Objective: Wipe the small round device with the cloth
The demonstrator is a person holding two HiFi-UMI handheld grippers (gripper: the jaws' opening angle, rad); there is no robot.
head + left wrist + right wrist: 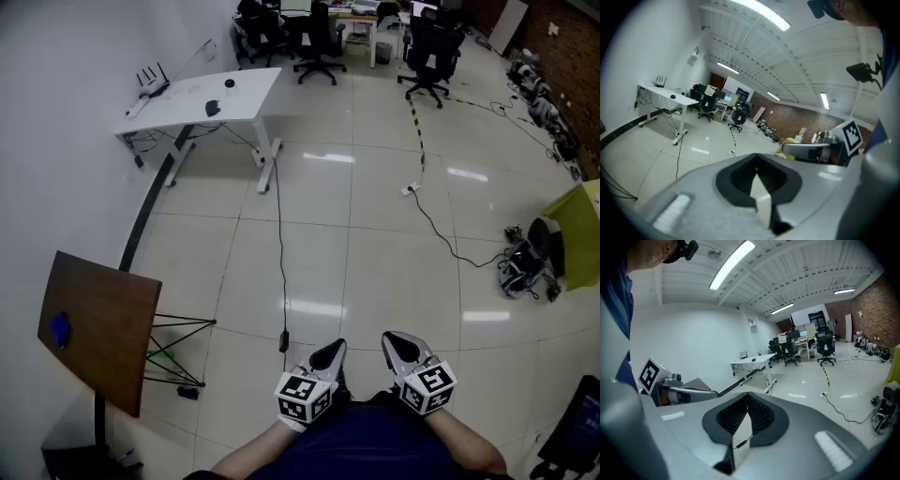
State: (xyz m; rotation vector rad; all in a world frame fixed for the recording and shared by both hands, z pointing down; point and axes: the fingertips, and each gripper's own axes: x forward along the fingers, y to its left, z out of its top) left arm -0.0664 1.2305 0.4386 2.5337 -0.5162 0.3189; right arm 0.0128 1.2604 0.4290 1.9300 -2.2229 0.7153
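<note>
A blue cloth [60, 328] lies on a tilted-looking brown table [108, 347] at the left of the head view. Far off, a white desk [187, 111] carries a small round dark device [230, 83], another dark object [213, 108] and a router [150, 82]. My left gripper [332, 350] and right gripper [397, 342] are held side by side close to my body, over bare floor, far from both tables. Both are shut with nothing between the jaws. The left gripper [758, 180] and the right gripper [747, 414] look out level across the room.
A black cable [280, 253] runs from the white desk across the tiled floor toward me. Another cable and bags [525, 267] lie at the right beside a yellow-green object [581, 230]. Office chairs [427, 52] stand at the back.
</note>
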